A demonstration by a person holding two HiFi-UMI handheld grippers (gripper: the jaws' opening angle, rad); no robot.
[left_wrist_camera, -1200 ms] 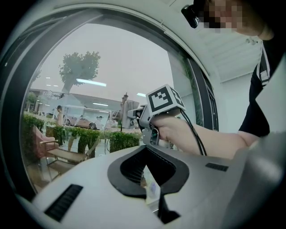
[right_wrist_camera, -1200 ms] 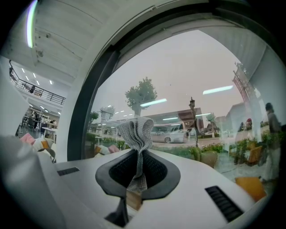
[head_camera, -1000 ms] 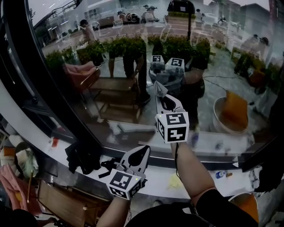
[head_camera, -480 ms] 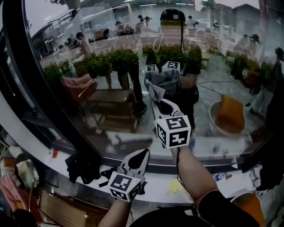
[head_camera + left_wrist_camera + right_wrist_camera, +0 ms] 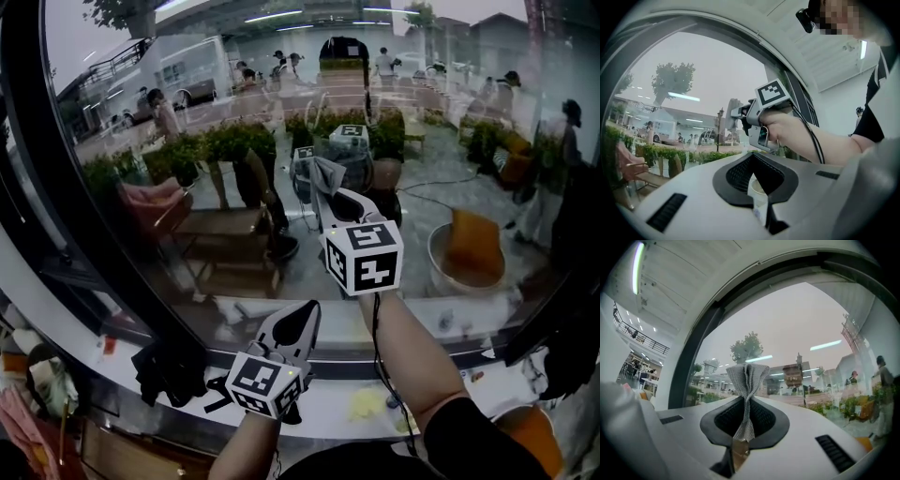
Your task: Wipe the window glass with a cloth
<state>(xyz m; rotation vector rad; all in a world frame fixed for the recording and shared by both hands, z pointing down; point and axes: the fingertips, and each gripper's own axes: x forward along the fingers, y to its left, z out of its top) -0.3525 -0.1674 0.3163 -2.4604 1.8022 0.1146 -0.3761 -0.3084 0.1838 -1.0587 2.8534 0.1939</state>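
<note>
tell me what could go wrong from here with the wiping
1. The cloth is pinched only by a narrow bunched fold in the right gripper. Drag across the window glass might pull it free.
2. Only a small tuft sticks out past the tongs, so their hard tips could scrape the glass if the gripper is pressed closer or tilted.
</note>
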